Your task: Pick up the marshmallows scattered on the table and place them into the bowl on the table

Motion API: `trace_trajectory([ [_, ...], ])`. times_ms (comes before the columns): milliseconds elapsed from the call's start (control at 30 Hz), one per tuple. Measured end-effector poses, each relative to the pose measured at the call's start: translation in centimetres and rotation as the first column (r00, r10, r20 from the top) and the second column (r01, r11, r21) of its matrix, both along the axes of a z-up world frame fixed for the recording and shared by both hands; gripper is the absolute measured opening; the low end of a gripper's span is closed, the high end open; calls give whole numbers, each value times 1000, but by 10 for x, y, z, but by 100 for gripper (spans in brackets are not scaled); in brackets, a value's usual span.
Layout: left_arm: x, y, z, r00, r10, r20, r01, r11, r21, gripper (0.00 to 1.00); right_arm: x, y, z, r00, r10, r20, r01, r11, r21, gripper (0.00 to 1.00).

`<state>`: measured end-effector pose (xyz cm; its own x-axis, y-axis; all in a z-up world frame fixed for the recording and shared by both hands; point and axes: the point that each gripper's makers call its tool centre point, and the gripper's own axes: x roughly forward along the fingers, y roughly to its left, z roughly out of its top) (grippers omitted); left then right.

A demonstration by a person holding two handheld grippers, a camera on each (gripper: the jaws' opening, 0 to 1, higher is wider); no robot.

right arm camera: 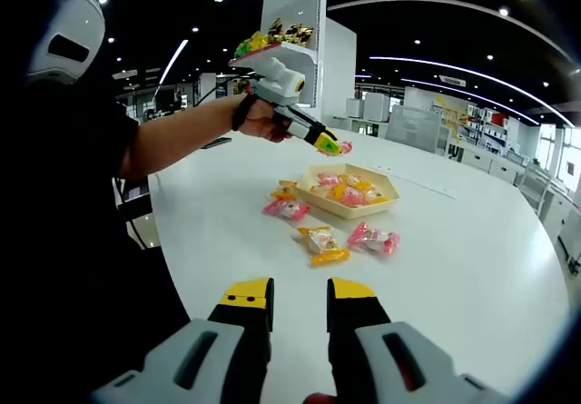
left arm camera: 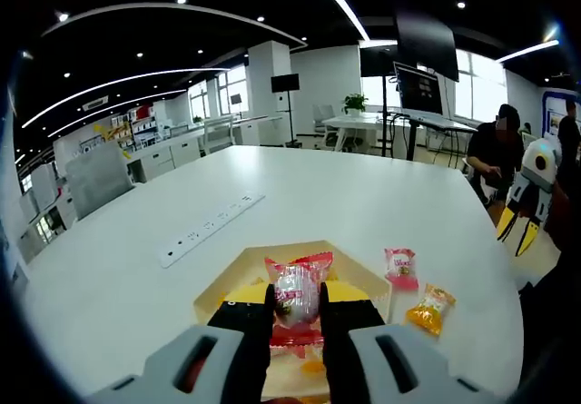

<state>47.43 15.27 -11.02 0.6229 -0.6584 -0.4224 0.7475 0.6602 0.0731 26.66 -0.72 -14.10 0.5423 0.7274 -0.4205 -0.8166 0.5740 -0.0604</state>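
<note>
Left gripper view: the left gripper (left arm camera: 297,306) is clenched on a clear-wrapped marshmallow with red ends (left arm camera: 297,295), held directly above the shallow tan hexagonal bowl (left arm camera: 234,277) on the white round table (left arm camera: 363,204). The bowl already holds yellow and red packets under the jaws. Just right of the bowl lie a pink-wrapped marshmallow (left arm camera: 400,267) and an orange-wrapped marshmallow (left arm camera: 430,309), both on the table, apart from each other. Left of the bowl sits a white power strip (left arm camera: 211,229) set in the tabletop.

Right gripper view: the right gripper (right arm camera: 300,309) is released, jaws apart with nothing between them, hovering over the table short of the bowl (right arm camera: 350,189). In front of the bowl lie three loose wrapped marshmallows: pink (right arm camera: 285,209), orange-yellow (right arm camera: 324,244), pink (right arm camera: 374,239). The left gripper (right arm camera: 338,146) comes in above the bowl, held by a person's hand (right arm camera: 263,118), gripping a marshmallow at its tip.
</note>
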Motion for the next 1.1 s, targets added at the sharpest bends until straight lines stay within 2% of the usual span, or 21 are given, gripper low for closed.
trace_trajectory([
  [300, 7, 1, -4, 1000, 23, 1, -23, 1000, 20, 21, -2, -1, 0, 1000, -4, 2, 4, 1000, 2, 24],
  [833, 17, 3, -7, 998, 55, -1, -55, 998, 4, 22, -4, -4, 0, 1000, -10, 0, 10, 1000, 4, 24],
  [867, 19, 4, -6, 997, 71, 4, -71, 997, -4, 26, -4, -4, 0, 1000, -10, 0, 10, 1000, 4, 24],
  [933, 22, 7, -6, 996, 93, -3, -93, 996, -17, 49, -4, -4, -1, 1000, -12, -1, 12, 1000, 3, 24],
  [967, 21, 7, -7, 995, 95, -9, -95, 995, -15, 53, -4, -4, -1, 1000, -13, -1, 13, 1000, 3, 24],
  [1100, 18, 14, -8, 994, 109, -15, -109, 994, -17, 50, -5, -2, -1, 1000, -10, -4, 10, 1000, 1, 24],
])
